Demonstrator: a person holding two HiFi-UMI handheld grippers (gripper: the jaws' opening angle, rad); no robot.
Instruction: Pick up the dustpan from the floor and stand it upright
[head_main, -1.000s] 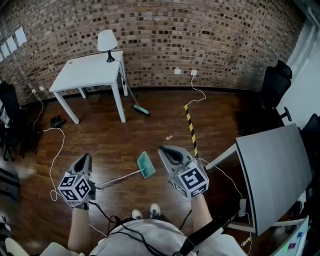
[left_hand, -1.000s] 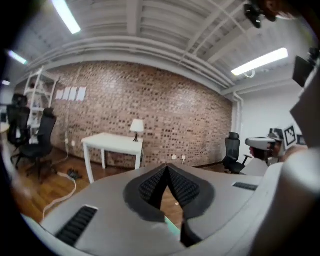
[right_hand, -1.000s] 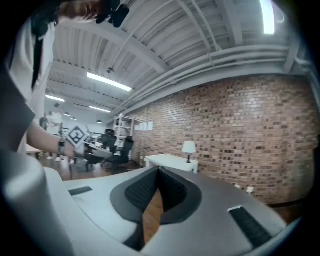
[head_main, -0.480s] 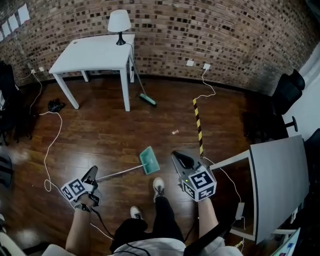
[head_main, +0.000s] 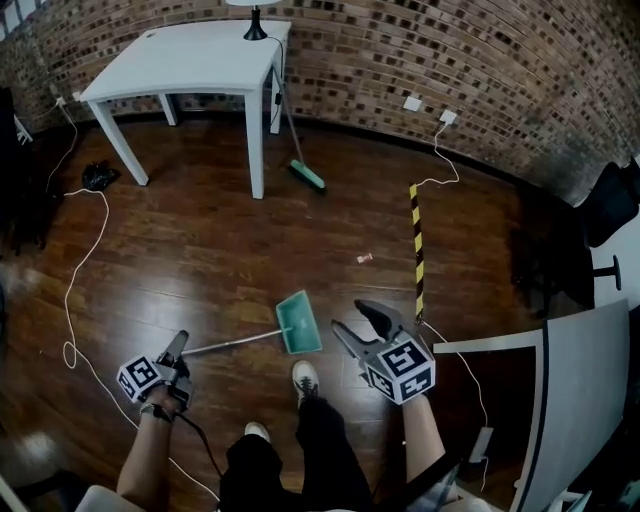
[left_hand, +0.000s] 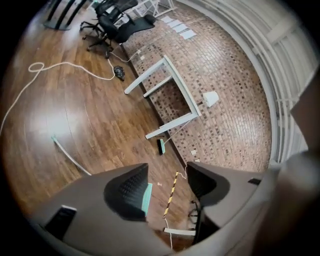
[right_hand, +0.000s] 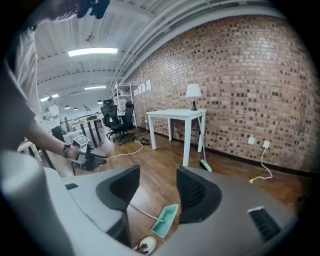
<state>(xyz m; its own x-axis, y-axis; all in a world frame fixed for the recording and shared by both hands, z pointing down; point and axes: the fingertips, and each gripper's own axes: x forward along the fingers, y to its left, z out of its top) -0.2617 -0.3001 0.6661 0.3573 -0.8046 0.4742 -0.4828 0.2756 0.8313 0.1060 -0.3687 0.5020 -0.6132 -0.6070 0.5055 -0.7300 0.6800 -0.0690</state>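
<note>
Fingers of the left gripper stand apart and are opening, with only floor and striped tape in the gap. The dustpan shows there as a teal sliver past the edge of one finger, and its pale handle runs outside the gap. The right gripper is likewise spread and opening with nothing between its fingers; through the gap its view shows the dustpan lying flat on the floor beyond, beside a shoe. Only the head view gives the layout: the dustpan lies between the two grippers, the left gripper at the handle's far end, contact unclear, and the right gripper just beside the pan. The right gripper view alone shows the left gripper in a hand and the whole lamp on the white table. Chairs appear clearly only in the left view. A broom leans by the table.
</note>
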